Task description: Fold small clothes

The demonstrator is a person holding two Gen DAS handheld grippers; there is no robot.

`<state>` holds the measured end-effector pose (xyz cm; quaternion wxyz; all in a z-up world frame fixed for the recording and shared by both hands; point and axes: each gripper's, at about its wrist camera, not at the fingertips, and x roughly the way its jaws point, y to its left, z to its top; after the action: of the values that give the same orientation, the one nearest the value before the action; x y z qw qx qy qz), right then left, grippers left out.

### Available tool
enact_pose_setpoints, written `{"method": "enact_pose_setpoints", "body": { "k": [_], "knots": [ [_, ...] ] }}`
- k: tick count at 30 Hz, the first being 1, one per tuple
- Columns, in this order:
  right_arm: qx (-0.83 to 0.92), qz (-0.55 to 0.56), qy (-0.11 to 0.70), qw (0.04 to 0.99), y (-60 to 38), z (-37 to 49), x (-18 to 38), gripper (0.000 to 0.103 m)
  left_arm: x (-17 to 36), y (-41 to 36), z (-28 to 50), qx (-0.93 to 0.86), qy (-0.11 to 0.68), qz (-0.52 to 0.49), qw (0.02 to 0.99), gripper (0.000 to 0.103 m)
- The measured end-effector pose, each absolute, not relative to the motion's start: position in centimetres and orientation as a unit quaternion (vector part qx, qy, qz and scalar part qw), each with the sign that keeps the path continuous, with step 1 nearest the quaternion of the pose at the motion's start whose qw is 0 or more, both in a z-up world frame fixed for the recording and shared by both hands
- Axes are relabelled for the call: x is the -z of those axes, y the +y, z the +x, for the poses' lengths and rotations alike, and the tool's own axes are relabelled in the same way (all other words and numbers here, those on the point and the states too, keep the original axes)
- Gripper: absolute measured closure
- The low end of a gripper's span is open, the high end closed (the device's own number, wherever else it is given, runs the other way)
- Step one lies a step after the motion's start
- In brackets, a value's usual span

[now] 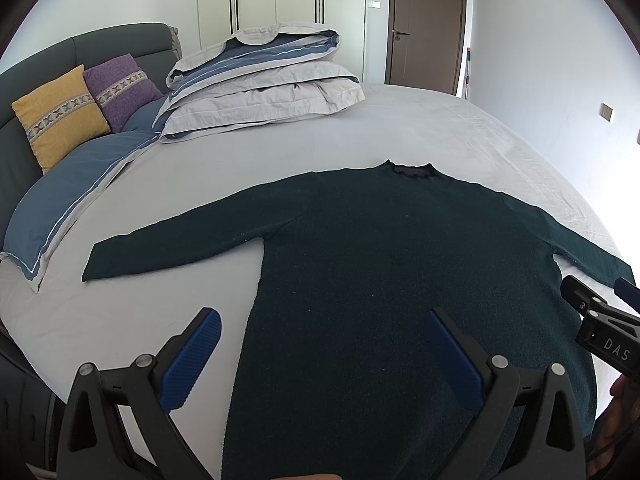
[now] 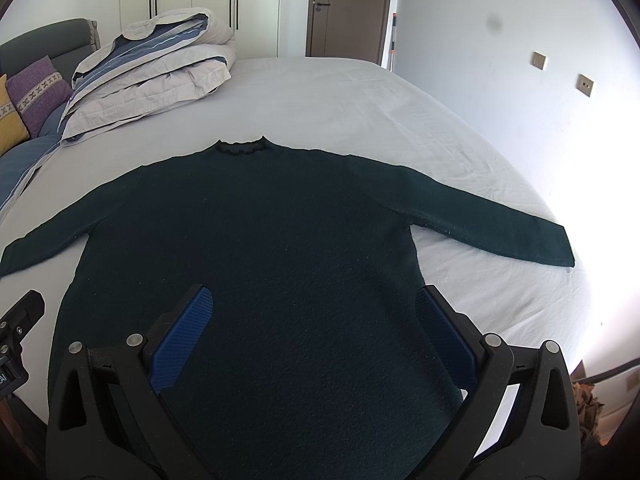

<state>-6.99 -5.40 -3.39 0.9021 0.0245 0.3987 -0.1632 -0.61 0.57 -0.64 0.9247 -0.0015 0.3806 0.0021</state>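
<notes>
The dark green sweater [image 2: 256, 248] lies flat across the middle of the frame, sleeves spread, on the white bed sheet [image 2: 360, 112]. The left gripper [image 1: 320, 360] hangs wide apart at lower centre; the right gripper [image 2: 312, 336] gapes too. A folded duvet [image 1: 264, 80] sits upper left.

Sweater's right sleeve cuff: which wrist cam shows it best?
Right wrist view. The sweater's right sleeve cuff lies flat on the bed sheet, unobstructed, with its end edge visible. In the left wrist view that cuff sits at the frame edge, partly hidden behind the right gripper.
</notes>
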Motion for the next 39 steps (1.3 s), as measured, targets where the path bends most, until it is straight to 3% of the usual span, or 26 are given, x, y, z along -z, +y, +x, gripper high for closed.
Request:
{"method": "enact_pose_setpoints", "body": {
  "k": [39],
  "knots": [
    [0.158,0.021,0.403,0.901,-4.95,-6.82,3.45,0.000,1.32,0.44,-0.37,-0.003,0.386,-0.005,0.922,0.000]
  ]
}}
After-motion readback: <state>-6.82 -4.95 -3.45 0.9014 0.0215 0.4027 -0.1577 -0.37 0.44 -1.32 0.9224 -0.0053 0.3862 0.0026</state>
